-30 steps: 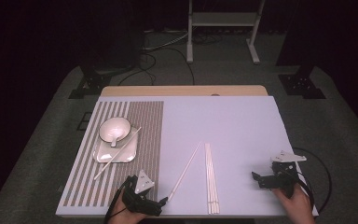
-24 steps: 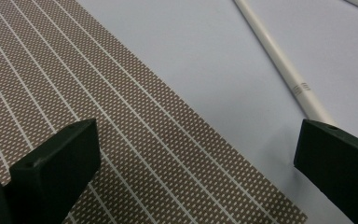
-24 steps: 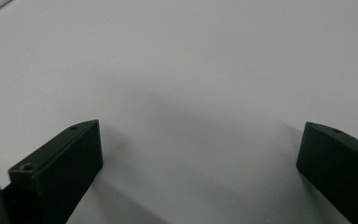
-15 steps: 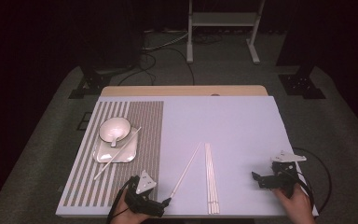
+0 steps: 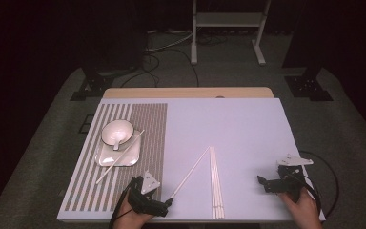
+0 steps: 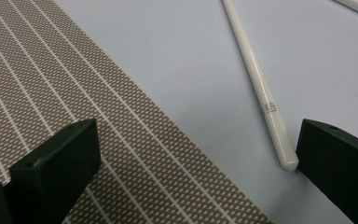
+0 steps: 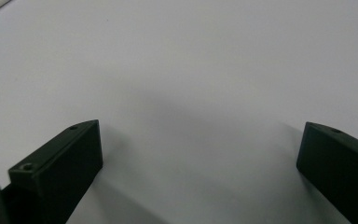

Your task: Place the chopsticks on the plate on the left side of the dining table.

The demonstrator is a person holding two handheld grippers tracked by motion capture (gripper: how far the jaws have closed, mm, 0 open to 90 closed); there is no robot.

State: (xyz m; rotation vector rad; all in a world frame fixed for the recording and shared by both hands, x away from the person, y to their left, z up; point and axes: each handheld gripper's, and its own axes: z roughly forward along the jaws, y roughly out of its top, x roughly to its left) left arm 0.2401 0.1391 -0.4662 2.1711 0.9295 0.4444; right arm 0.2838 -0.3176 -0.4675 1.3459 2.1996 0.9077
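Observation:
A single white chopstick (image 5: 190, 171) lies slanted on the white table, its near end by the placemat's corner. My left gripper (image 5: 168, 202) is open at that near end. In the left gripper view the chopstick (image 6: 256, 79) has its rounded tip just touching or nearly touching the right-hand jaw, and my left gripper (image 6: 196, 140) straddles the placemat edge (image 6: 98, 116). Several more white chopsticks (image 5: 215, 181) lie side by side to the right. My right gripper (image 5: 263, 183) rests open at the front right, with bare table between its jaws in the right gripper view (image 7: 200, 140).
A brown striped placemat (image 5: 147, 124) covers the table's left part. On it stands a square plate (image 5: 128, 157) with a white bowl (image 5: 116, 131) and another chopstick (image 5: 106, 173) laid across it. A metal stand (image 5: 228, 19) is on the floor beyond the table.
My left gripper has edged right and forward toward the near end of the slanted chopstick. The right gripper has stayed where it was.

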